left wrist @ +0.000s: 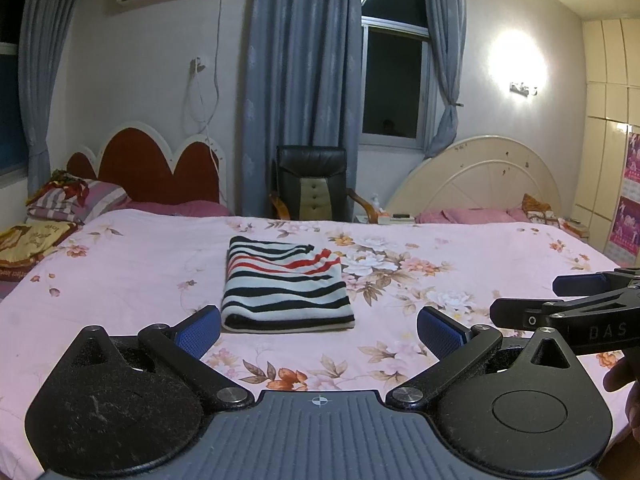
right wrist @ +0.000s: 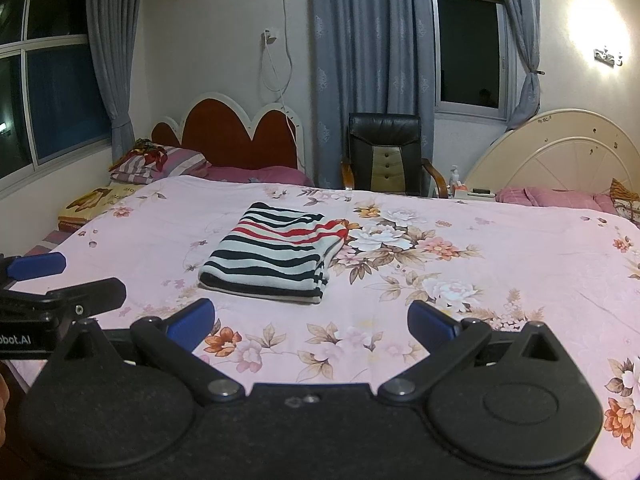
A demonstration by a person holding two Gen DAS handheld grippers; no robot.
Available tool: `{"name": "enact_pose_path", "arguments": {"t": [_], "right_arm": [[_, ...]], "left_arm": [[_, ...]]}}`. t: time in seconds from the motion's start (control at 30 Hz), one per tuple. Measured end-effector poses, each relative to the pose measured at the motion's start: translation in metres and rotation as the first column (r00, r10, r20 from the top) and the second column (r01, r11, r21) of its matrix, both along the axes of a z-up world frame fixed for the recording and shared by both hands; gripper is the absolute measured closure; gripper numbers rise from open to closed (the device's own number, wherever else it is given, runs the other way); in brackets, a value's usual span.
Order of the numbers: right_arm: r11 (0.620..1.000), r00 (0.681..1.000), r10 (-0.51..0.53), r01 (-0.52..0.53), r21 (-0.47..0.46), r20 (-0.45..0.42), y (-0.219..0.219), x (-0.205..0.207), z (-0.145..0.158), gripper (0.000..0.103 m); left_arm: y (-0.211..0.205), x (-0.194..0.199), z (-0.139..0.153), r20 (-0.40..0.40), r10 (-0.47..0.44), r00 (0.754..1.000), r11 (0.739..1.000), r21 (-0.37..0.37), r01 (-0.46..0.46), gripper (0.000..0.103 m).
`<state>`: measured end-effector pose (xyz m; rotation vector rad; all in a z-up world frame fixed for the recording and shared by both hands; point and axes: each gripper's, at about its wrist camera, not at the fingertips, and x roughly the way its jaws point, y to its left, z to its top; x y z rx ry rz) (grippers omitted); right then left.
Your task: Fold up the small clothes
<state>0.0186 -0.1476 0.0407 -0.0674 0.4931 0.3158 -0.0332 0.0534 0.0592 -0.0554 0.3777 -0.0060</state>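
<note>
A striped garment (left wrist: 286,286) in black, white and red lies folded into a neat rectangle on the pink floral bedsheet (left wrist: 140,272). It also shows in the right wrist view (right wrist: 276,258). My left gripper (left wrist: 318,330) is open and empty, just short of the garment's near edge. My right gripper (right wrist: 310,322) is open and empty, a little nearer than the garment and to its right. The right gripper also shows at the right edge of the left wrist view (left wrist: 560,300), and the left gripper shows at the left edge of the right wrist view (right wrist: 60,280).
A black office chair (left wrist: 312,184) stands beyond the bed's far edge between two headboards. Striped pillows (left wrist: 76,200) and a yellow blanket (left wrist: 28,240) lie at the far left. Pink pillows (left wrist: 472,216) lie at the far right. The floral sheet spreads wide around the garment.
</note>
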Motion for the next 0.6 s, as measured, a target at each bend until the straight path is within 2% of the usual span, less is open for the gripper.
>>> {"name": "enact_pose_path", "arguments": {"t": [0.47,0.6], "right_arm": [[1.000,1.000,0.010,-0.010,-0.004,-0.008,-0.0022,0.0045,-0.0005,0.001],[1.000,1.000,0.011,-0.011,-0.005,-0.005,-0.0020,0.0045,-0.0004,0.001]], "left_arm": [[-0.0034,0.0027,-0.0027,-0.002,0.003,1.000,1.000,0.000,-0.003,0.000],[0.0005,0.0022,-0.0035,0.022,0.006,1.000,0.999,-0.039,-0.005,0.000]]}}
